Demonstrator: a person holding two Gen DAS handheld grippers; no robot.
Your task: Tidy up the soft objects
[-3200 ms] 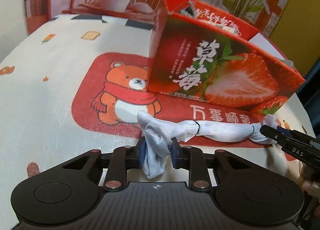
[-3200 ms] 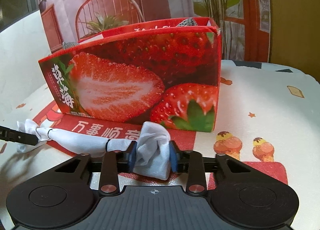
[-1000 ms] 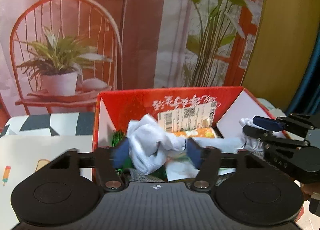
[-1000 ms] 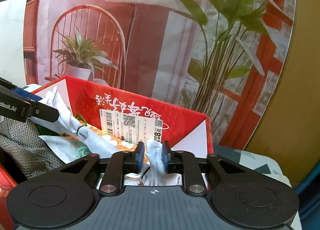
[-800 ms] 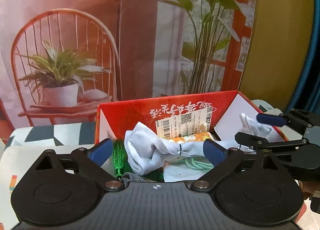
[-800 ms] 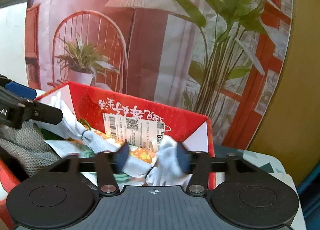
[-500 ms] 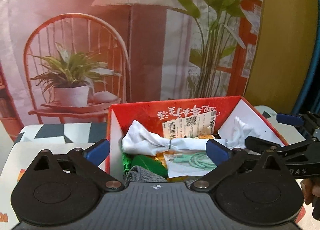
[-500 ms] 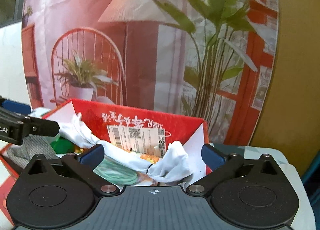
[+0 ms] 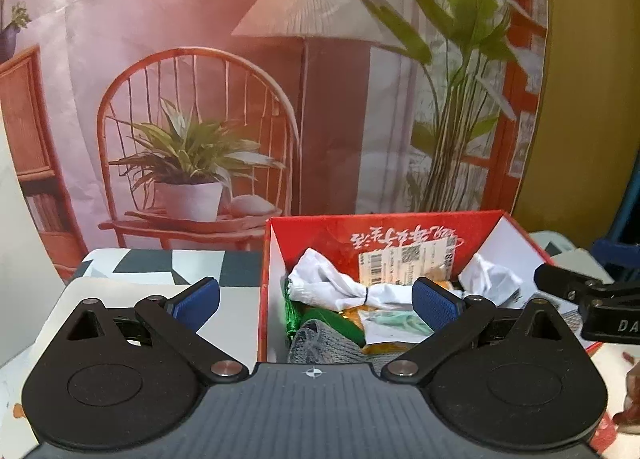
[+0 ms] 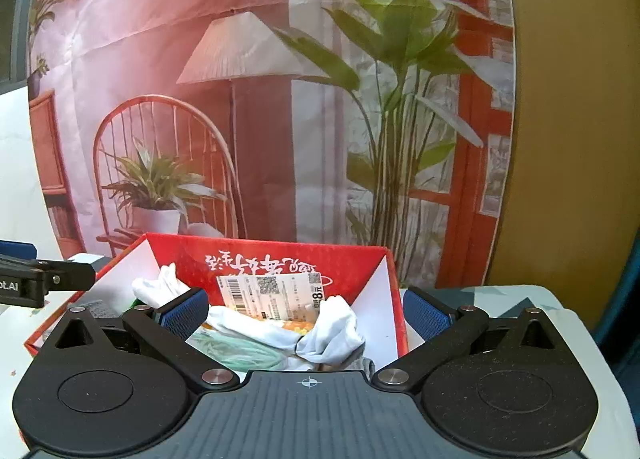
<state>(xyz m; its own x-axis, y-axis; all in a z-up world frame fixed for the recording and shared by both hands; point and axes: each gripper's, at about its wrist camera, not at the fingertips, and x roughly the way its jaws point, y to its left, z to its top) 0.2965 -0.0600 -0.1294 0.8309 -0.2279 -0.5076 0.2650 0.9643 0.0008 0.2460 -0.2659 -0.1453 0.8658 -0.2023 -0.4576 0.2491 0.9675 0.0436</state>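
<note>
A white cloth tied with black bands (image 9: 340, 291) (image 10: 332, 333) lies across the top of the things inside the red strawberry box (image 9: 320, 231) (image 10: 280, 253). My left gripper (image 9: 316, 301) stands wide open above the box's near left corner, nothing between its blue pads. My right gripper (image 10: 304, 315) is wide open too, over the box's right end, and the cloth rests loose below it. In the left wrist view the right gripper's black fingers (image 9: 576, 287) show at the right edge. The left gripper's finger (image 10: 48, 279) shows at the left of the right wrist view.
The box also holds a grey knit piece (image 9: 320, 343), something green (image 9: 320, 319), a pale green cord in a packet (image 10: 236, 351) and a barcode label (image 10: 276, 295). A printed backdrop (image 9: 280, 99) hangs behind the table. The tablecloth (image 9: 120, 279) lies left of the box.
Both grippers opened and let go of the white cloth, which dropped into the box. Both have since drawn back and risen a little, so the box looks lower and farther.
</note>
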